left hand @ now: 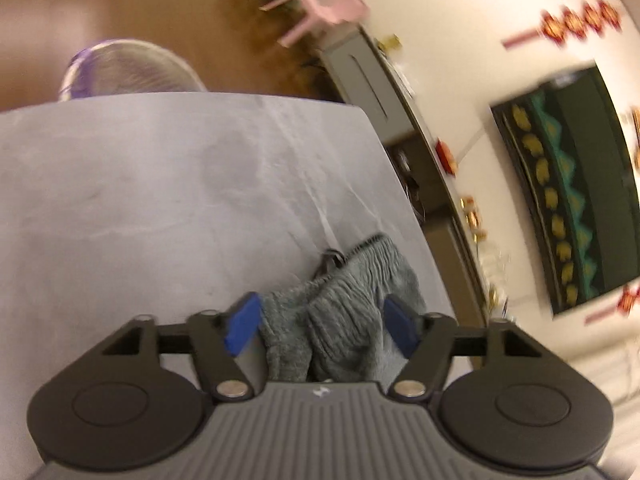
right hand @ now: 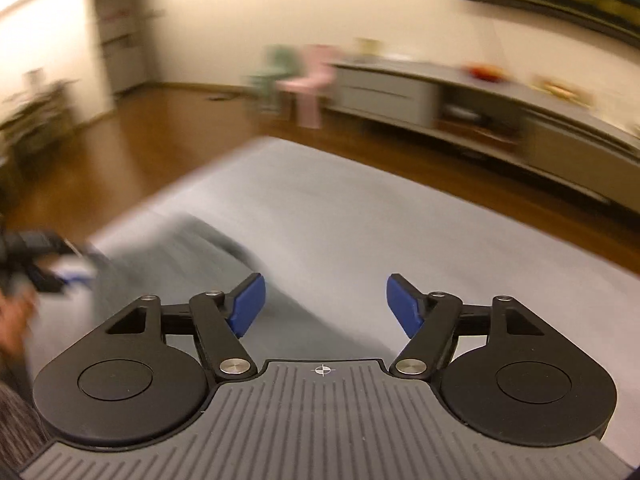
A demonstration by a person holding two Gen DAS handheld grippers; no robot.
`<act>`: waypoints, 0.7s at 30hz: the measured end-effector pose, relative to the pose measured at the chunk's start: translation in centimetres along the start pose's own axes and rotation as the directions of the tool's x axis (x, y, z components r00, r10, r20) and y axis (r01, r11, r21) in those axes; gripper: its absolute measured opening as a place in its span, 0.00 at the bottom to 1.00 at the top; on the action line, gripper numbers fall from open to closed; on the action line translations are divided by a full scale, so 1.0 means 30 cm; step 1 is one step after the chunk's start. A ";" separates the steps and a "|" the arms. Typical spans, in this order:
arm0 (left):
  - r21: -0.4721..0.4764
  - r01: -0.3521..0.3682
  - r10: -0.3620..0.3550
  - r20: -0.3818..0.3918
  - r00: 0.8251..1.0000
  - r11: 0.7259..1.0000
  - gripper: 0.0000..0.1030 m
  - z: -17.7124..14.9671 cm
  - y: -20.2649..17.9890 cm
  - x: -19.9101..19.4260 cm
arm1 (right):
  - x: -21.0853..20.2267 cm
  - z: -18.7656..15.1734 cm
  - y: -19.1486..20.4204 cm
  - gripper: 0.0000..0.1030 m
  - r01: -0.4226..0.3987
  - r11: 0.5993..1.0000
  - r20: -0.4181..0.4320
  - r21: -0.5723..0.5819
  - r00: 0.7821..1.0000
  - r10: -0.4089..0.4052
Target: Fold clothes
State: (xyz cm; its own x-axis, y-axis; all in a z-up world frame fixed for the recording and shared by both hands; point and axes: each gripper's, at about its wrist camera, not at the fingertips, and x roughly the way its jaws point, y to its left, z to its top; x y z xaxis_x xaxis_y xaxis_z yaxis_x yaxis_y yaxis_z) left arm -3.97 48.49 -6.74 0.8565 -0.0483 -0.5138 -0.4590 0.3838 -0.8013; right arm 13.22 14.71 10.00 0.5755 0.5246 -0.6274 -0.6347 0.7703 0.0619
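Blue pads (left hand: 243, 325) of the left claw (left hand: 322, 324) stand apart with a bunched grey knitted garment (left hand: 344, 312) lying between them; the cloth fills most of the gap, yet neither pad visibly presses into it, so the claw reads as released. The garment rests on the pale grey table (left hand: 160, 200) near its right edge, its ribbed band toward the far side and a dark loop or tag at its upper corner. No readable writing shows on the garment; the claw housing carries only a small white crosshair mark. In the right wrist view the right claw (right hand: 324, 304) is also spread wide, with nothing between its blue pads, hovering over bare table surface (right hand: 360, 220). The grey garment (right hand: 192, 252) appears as a blur to its left, beside the other black claw (right hand: 36, 264) and a hand (right hand: 16, 320). Beyond the table are a wooden floor (right hand: 120, 152), a pink chair (left hand: 320, 12), a long grey sideboard (right hand: 480, 96) and red hanging ornaments (left hand: 580, 22) whose characters are too blurred to read.
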 end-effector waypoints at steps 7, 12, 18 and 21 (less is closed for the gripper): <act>0.380 0.052 -0.058 0.003 0.998 0.923 0.68 -0.182 -0.279 -0.078 | -0.474 -0.628 -0.424 0.64 0.170 0.940 0.014 0.295 0.983 -0.182; 0.585 0.340 -0.070 -0.435 0.898 0.736 0.67 -0.577 -0.497 0.050 | -0.564 -0.821 -0.413 0.62 0.132 0.932 0.062 0.339 0.985 -0.162; 0.723 0.329 0.081 -0.468 0.880 0.607 0.66 -0.900 -0.552 0.127 | -0.488 -0.833 -0.275 0.56 0.117 0.993 0.020 0.032 0.993 -0.118; 0.737 0.310 0.110 -0.459 0.881 0.601 0.67 -0.938 -0.555 0.146 | -0.463 -0.856 -0.217 0.53 0.158 0.980 -0.013 -0.121 0.987 -0.161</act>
State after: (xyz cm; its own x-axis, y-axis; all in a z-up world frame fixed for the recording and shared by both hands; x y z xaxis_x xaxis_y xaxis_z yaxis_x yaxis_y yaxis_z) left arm 0.79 15.95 -4.28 0.5963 -0.4242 -0.6815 0.1633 0.8953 -0.4144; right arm -3.87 -6.91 -1.64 0.6636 0.3892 -0.6389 -0.5934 0.7939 -0.1328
